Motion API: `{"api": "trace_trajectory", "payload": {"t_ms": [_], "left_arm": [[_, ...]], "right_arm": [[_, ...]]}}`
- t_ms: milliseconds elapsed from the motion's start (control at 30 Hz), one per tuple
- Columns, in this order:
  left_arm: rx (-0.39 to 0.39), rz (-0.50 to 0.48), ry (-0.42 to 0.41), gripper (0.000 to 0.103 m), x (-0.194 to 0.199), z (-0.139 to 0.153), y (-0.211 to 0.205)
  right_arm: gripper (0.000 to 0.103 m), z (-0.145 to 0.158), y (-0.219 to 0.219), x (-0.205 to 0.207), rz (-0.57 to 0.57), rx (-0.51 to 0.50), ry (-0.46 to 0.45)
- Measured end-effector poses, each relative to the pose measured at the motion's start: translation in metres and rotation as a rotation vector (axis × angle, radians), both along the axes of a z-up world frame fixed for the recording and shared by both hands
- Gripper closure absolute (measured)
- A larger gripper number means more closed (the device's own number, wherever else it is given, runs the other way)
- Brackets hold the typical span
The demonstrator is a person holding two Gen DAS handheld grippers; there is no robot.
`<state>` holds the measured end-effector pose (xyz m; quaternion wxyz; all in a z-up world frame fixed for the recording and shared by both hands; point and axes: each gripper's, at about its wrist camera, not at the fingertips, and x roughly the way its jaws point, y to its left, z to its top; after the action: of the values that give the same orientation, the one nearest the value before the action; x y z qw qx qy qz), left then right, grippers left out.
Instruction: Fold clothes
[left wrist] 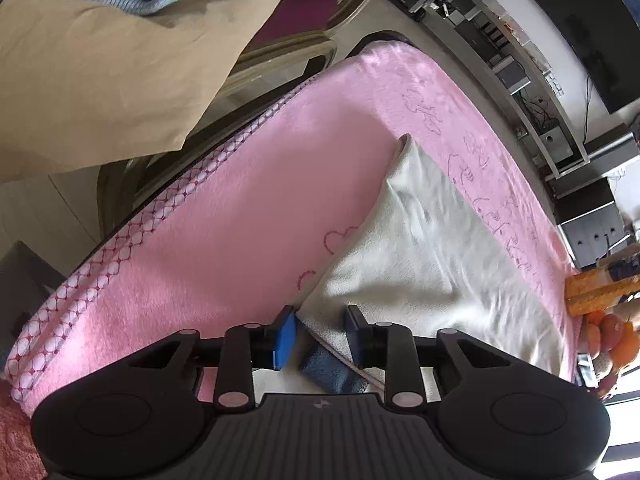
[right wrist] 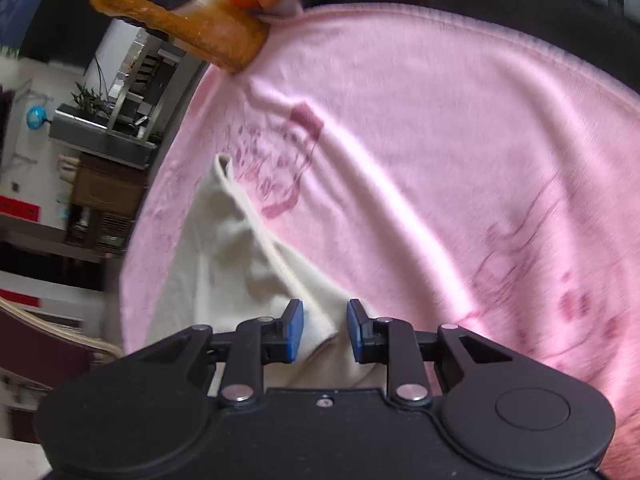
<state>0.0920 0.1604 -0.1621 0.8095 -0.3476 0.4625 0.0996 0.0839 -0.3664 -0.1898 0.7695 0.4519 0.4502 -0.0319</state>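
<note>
Cream cloth (left wrist: 432, 248) lies on a pink blanket (left wrist: 240, 208) spread over the table, one corner pointing away toward the far edge, surface rumpled with soft creases. Left gripper (left wrist: 320, 336) low at the cloth's near corner, blue pads (left wrist: 285, 338) spread apart; the hemmed edge of the cloth runs through the gap, not pinched. A small dark blue piece (left wrist: 332, 372) sits under that corner, what it is cannot be told. Right gripper (right wrist: 325, 330) also at a near edge of the same cloth (right wrist: 224, 248), fingers parted, fabric bunched between them but no grip showing. Pink blanket (right wrist: 420, 160) carries darker pink print. An orange bottle (right wrist: 180, 20) lies at the blanket's far edge. Tan fabric (left wrist: 100, 72) hangs in the upper left of the left view, beside a chair frame (left wrist: 280, 56)
</note>
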Motion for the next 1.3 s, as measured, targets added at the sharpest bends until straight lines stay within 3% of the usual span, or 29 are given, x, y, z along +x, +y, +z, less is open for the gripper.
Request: {"api": "trace_trajectory", "payload": {"t_ms": [33,133,233,367,433,467,567,700,833,1067,1200,1300], "left_arm": [[0.013,-0.004,-0.001,0.083,0.000,0.000,-0.001],[0.044,-0.015,-0.002,0.085,-0.001,0.001,-0.004],[0.056,-0.020,-0.004,0.085,-0.002,0.001,-0.006],[0.053,-0.022,-0.005,0.084,-0.002,0.001,-0.005],[0.052,-0.019,-0.012,0.087,-0.004,0.002,-0.005],[0.058,-0.020,-0.021,0.088,-0.005,0.004,-0.006],[0.095,-0.031,-0.055,0.092,-0.009,0.011,-0.011],[0.135,-0.039,-0.098,0.095,-0.015,0.020,-0.015],[0.171,-0.057,-0.143,0.099,-0.019,0.030,-0.020],[0.126,-0.062,-0.274,0.101,-0.046,0.070,-0.018],[0.108,-0.065,-0.294,0.101,-0.066,0.081,-0.015],[0.115,-0.069,-0.275,0.101,-0.078,0.082,-0.015]], "right_arm": [[0.079,-0.001,0.000,0.001,0.002,0.015,-0.001],[0.092,-0.005,0.002,0.003,0.010,0.059,-0.003],[0.092,0.000,0.007,0.003,0.033,0.009,-0.016],[0.079,-0.002,0.008,0.007,0.021,0.015,-0.019],[0.078,-0.003,0.008,0.009,0.015,0.018,-0.021],[0.078,-0.004,0.009,0.010,0.012,0.020,-0.022],[0.093,0.001,0.012,0.011,0.014,-0.013,-0.042],[0.095,0.014,0.018,0.008,0.027,-0.064,-0.104],[0.096,0.016,0.016,0.005,0.017,-0.050,-0.126],[0.097,0.041,0.004,-0.015,0.021,0.061,-0.222],[0.097,0.055,-0.001,-0.033,0.043,0.058,-0.239],[0.097,0.054,-0.002,-0.044,0.062,0.035,-0.197]]}}
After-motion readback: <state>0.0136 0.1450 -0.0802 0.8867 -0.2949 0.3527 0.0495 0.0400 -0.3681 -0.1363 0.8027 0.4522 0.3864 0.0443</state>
